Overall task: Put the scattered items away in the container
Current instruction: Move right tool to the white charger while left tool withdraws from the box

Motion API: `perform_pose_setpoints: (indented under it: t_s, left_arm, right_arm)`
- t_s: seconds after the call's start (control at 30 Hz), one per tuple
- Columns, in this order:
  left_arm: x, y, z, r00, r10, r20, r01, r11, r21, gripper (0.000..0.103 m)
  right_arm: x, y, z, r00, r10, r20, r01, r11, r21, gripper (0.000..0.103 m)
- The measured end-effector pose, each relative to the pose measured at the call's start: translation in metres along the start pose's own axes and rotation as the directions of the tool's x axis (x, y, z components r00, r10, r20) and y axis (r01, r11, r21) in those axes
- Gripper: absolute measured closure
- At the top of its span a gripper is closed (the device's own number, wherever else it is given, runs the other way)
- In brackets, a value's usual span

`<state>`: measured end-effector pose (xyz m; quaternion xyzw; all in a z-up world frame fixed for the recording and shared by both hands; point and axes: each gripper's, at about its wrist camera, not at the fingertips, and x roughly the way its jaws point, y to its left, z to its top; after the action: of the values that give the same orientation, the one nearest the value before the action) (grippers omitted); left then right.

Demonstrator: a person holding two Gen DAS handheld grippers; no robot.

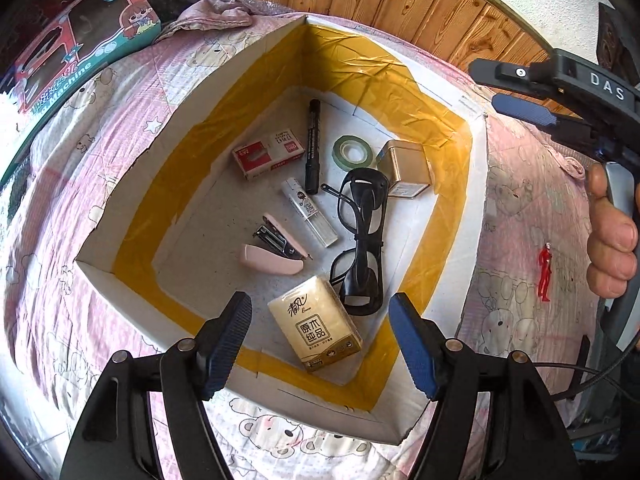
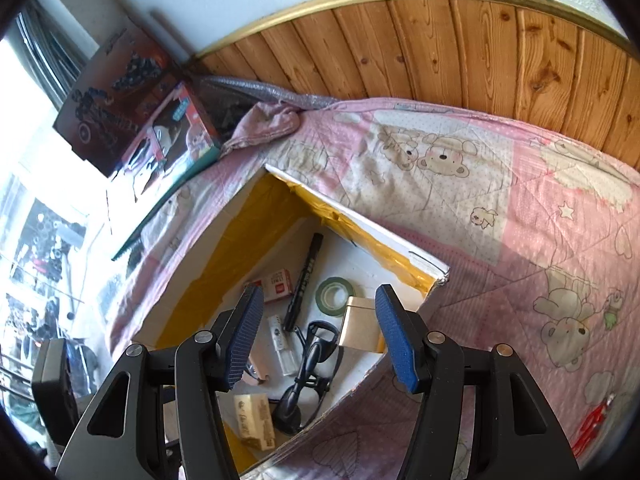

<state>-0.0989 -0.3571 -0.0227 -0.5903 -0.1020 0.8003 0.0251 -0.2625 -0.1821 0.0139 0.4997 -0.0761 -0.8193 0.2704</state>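
Observation:
A white cardboard box (image 1: pixel 476 200) (image 2: pixel 360 216), lined with yellow tape, sits on a pink quilt. Inside lie a black marker (image 1: pixel 312 148), a staples box (image 1: pixel 268 154), a green tape roll (image 1: pixel 352 152), a metal tin (image 1: pixel 406 168), black glasses (image 1: pixel 362 240), a clear tube (image 1: pixel 308 212), a pink stapler (image 1: pixel 276 252) and a tissue pack (image 1: pixel 316 328). My left gripper (image 1: pixel 320 312) hangs open and empty above the tissue pack. Over the box's near corner, my right gripper (image 2: pixel 320 296) is open and empty. A small red figure (image 1: pixel 544 272) (image 2: pixel 596 416) lies on the quilt outside the box.
A hand (image 1: pixel 612 240) holds the right gripper's handle at the right edge. A colourful toy box (image 1: pixel 80 40) (image 2: pixel 168 140) and a crumpled pink cloth (image 1: pixel 216 14) lie at the quilt's far end. Wooden wall panelling (image 2: pixel 440 52) runs behind.

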Motion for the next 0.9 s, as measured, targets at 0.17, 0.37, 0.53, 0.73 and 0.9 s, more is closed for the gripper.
perform_pose_setpoints:
  t_s: [0.17, 0.37, 0.53, 0.73, 0.9]
  left_arm:
    - [-0.010, -0.013, 0.004, 0.999, -0.001, 0.035, 0.000, 1.000, 0.031, 0.031]
    - [-0.025, -0.030, 0.005, 0.998, 0.003, 0.069, -0.007, 0.998, 0.068, 0.031]
    - [-0.036, -0.059, 0.001, 0.996, -0.027, 0.085, 0.015, 0.989, 0.147, 0.031]
    - [-0.035, -0.111, -0.003, 0.995, -0.073, 0.069, 0.053, 0.963, 0.263, 0.031]
    - [-0.027, -0.156, -0.003, 0.993, -0.107, 0.044, 0.085, 0.932, 0.353, 0.031]
  right_arm:
    - [-0.018, 0.000, -0.023, 1.000, -0.004, -0.005, 0.004, 1.000, -0.006, 0.044]
    - [-0.036, -0.022, -0.064, 1.000, 0.007, -0.010, -0.006, 0.996, 0.090, 0.044]
    - [-0.052, -0.043, -0.099, 1.000, -0.005, -0.007, 0.006, 0.986, 0.169, 0.044]
    - [-0.075, -0.072, -0.130, 0.999, -0.039, 0.016, 0.033, 0.967, 0.251, 0.047]
    - [-0.094, -0.103, -0.151, 0.996, -0.084, 0.042, 0.065, 0.939, 0.337, 0.048]
